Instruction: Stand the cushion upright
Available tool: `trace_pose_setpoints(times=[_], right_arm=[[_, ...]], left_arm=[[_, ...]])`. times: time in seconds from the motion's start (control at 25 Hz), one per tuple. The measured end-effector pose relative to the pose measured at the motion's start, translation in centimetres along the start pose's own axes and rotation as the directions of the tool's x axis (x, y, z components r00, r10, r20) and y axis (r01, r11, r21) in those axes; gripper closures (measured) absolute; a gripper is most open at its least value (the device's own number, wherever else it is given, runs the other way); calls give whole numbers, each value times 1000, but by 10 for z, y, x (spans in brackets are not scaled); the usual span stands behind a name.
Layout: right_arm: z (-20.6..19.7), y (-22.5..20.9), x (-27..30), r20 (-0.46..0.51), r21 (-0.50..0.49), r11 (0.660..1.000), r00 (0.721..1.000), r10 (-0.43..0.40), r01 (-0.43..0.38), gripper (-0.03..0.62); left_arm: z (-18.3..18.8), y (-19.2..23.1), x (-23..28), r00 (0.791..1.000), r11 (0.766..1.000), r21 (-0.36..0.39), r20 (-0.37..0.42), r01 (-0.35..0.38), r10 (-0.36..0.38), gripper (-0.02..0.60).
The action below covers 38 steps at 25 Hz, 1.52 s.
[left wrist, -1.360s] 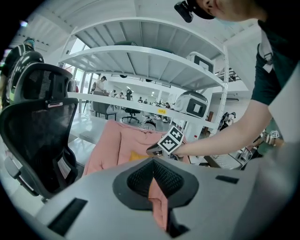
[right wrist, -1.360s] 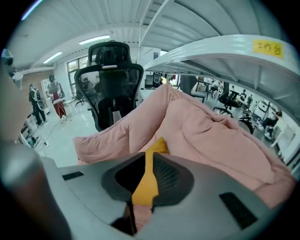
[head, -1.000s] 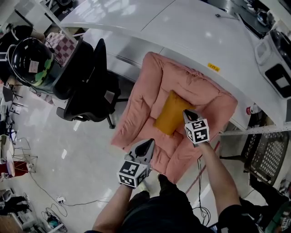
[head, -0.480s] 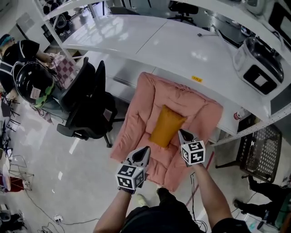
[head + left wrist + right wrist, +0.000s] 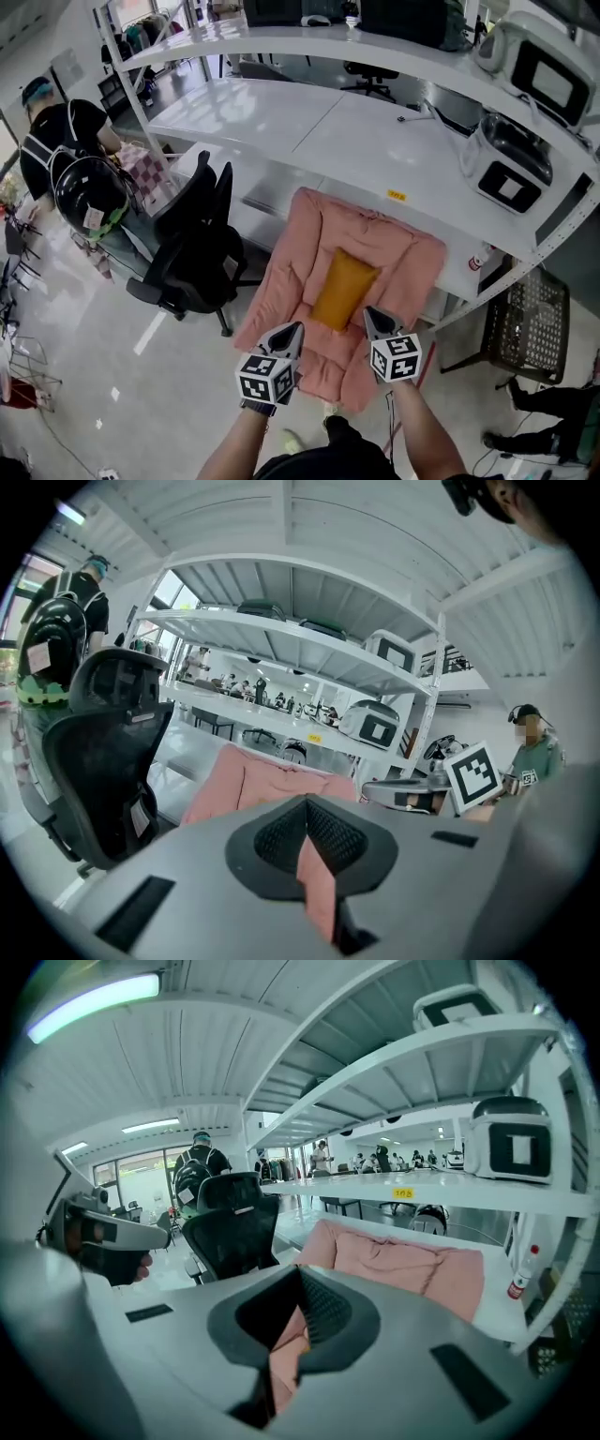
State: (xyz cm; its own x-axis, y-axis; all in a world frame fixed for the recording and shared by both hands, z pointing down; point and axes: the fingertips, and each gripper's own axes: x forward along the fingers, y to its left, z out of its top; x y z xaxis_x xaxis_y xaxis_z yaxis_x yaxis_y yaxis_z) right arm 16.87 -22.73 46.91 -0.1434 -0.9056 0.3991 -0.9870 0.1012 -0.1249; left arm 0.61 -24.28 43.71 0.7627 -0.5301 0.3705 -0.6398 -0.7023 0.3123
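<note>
An orange cushion stands upright, leaning on the back of a pink padded floor chair that rests against the white table. Both grippers hang in the air in front of it, apart from it and holding nothing. My left gripper is shut, its tips meeting in a point. My right gripper is shut too, tips together. The pink chair shows beyond the left jaws, and it shows again beyond the right jaws.
A black office chair stands left of the pink chair. A person and a black helmet-like bag are at the far left. White appliances sit on the table's right. A black wire basket is on the floor at right.
Both grippers have drawn back from the cushion and risen, the right one more. The head view has lifted and now takes in the shelf. The orange cushion stays upright.
</note>
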Motion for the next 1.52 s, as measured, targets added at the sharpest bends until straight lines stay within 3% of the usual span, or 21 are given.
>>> trace_pose_setpoints(times=[0.6, 0.92, 1.52], right_arm=[[40, 74, -99, 145, -14, 999, 989, -40, 42, 589], [68, 90, -137, 233, -32, 997, 970, -63, 73, 589], [103, 119, -162, 323, -18, 995, 942, -86, 97, 591]], left_arm=[[40, -12, -109, 995, 998, 60, 97, -5, 0, 575], [66, 0, -158, 983, 994, 86, 175, -62, 46, 575], [95, 10, -210, 964, 989, 119, 263, -82, 48, 575]])
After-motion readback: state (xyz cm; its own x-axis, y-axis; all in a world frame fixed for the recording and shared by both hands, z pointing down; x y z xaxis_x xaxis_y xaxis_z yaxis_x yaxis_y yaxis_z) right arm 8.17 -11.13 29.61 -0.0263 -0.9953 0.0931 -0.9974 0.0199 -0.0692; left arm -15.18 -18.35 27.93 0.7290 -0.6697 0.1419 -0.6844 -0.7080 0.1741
